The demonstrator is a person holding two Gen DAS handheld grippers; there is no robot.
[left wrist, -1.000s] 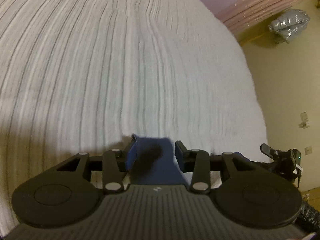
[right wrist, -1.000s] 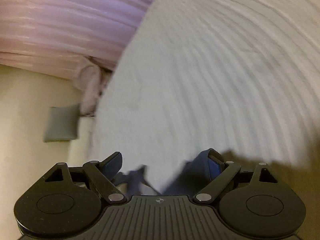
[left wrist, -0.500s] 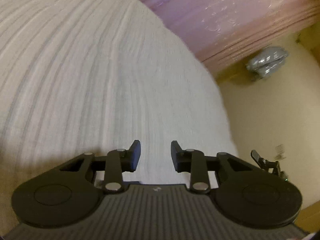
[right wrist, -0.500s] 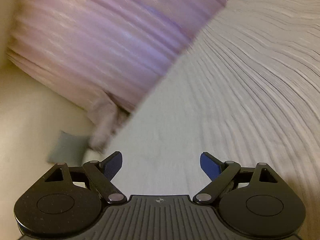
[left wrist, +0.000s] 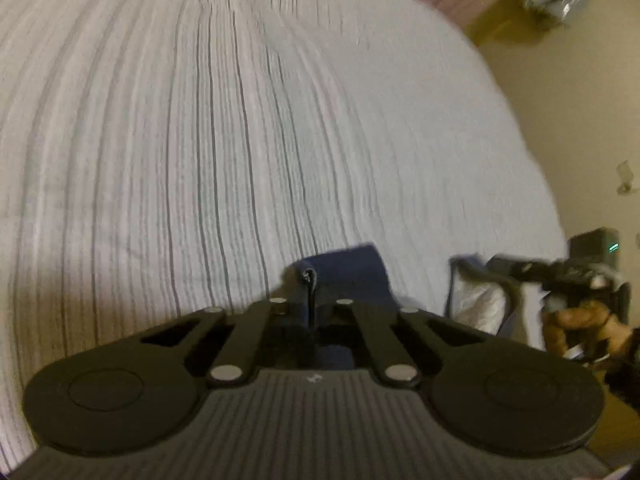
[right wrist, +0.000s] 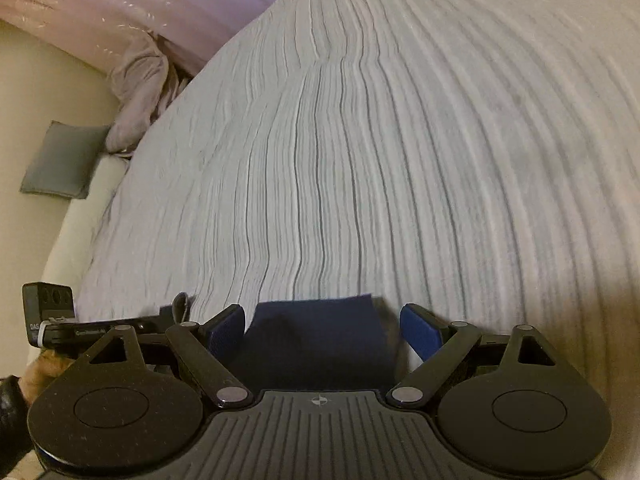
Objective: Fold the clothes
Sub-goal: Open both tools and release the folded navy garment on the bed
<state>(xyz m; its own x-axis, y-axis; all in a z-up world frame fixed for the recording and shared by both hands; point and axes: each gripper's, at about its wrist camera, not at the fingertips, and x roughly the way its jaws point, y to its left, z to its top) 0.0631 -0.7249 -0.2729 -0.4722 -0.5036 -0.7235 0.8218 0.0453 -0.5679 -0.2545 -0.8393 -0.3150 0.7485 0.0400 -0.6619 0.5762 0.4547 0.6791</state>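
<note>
1. My left gripper [left wrist: 311,280] has its jaws fully together, and they pinch a fold of the dark blue garment [left wrist: 352,276] that sits at the near edge of the bed.
2. In the left wrist view the garment bunches up just past the pinched tips, with the striped white bedspread [left wrist: 240,140] stretching away behind it.
3. My right gripper [right wrist: 324,322] has its jaws closing, though they stand apart at the moment; the blue garment [right wrist: 316,340] lies between the blue pads [right wrist: 420,332], and I see no pad pressing on it.
4. From the right wrist view the garment lies flat on the bedspread [right wrist: 360,160], its far edge straight across, right in front of the gripper body.
5. At the left edge of the right wrist view I see the other gripper's camera box [right wrist: 48,312]; it carries small white lettering, too small and cut off for me to read.
6. A hand [left wrist: 580,328] holding the right gripper shows at the right of the left wrist view, with a small green light on the box above it.
7. Pink curtains [right wrist: 140,0] hang beyond the bed, and a grey cushion [right wrist: 64,160] lies on the floor beside it.
</note>
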